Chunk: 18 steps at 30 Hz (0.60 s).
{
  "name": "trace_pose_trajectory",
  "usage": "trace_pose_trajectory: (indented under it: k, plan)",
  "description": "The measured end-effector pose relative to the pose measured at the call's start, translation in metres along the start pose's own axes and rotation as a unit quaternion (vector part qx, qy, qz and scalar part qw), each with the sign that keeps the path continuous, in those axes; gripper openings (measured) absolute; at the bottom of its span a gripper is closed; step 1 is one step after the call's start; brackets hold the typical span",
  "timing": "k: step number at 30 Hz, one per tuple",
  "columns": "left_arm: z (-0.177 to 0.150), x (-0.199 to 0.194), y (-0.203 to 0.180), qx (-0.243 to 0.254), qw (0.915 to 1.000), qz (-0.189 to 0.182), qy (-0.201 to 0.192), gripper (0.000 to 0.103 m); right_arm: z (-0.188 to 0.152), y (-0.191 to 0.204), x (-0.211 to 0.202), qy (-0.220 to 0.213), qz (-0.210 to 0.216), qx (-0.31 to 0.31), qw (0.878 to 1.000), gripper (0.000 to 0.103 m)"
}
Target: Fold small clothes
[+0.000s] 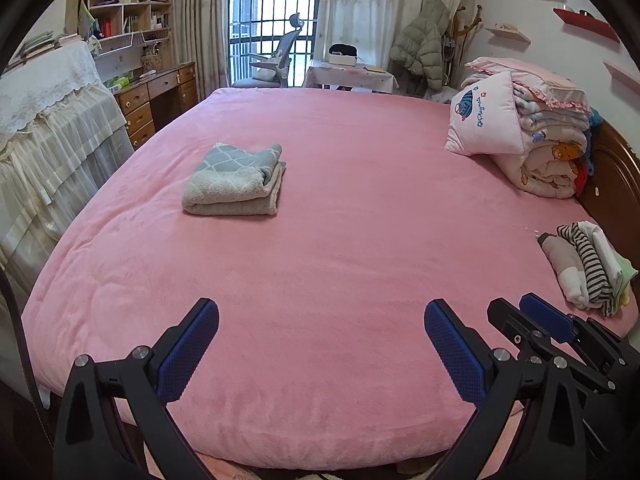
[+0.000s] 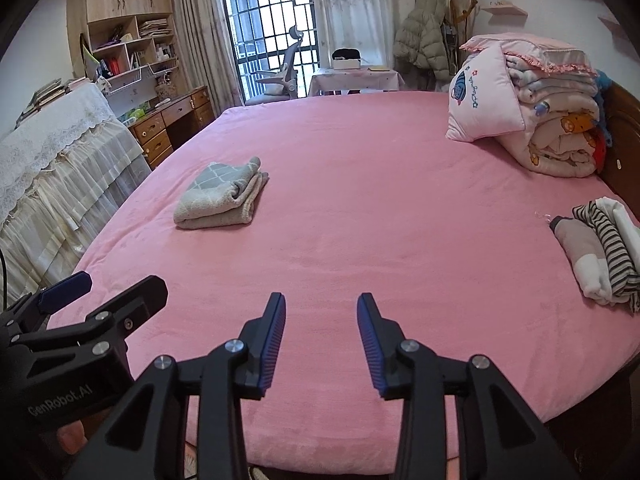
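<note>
Right wrist view, clothes pile (image 2: pixel 604 256) cut off, left gripper (image 2: pixel 104 292) partly cropped

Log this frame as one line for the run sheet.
left gripper: open, empty | right gripper: open, empty | gray towel: folded on bed | small clothes pile: untouched, right edge

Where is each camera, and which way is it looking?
Left wrist: sits on the left hand-held gripper, open, at the bed's near edge, looking across it toward the window; the right hand-held gripper shows at lower right.
Right wrist: sits on the right hand-held gripper, open, facing the same way; the left one shows at lower left.
Both see the folded grey towel, the pile of small clothes and the stacked bedding.
</note>
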<state>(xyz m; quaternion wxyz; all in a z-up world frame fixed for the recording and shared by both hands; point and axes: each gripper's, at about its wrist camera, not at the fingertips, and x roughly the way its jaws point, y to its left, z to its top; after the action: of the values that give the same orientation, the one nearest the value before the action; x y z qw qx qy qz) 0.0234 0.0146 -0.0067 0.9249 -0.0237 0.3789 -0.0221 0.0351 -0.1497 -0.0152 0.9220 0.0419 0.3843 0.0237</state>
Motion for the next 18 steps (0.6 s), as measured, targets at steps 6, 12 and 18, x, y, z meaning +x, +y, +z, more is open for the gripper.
trace_pose_trajectory:
  k: [6,12,18]
  plan:
    - [-0.0021,0.0013,-0.0024,-0.001,1.0,0.004,0.005,0.102,-0.002,-0.0016,0.0004,0.004,0.0,0.002,1.0,0.038]
    - [-0.0019,0.0014,-0.0024,0.001,1.0,0.005,0.006,0.102,-0.0032,-0.0018,0.0011,0.005,-0.004,0.002,1.0,0.038]
    - [-0.0027,0.0021,-0.0032,0.004,0.9999,0.007,0.006,0.102,-0.0043,-0.0029,0.0017,0.005,-0.008,0.006,1.0,0.038]
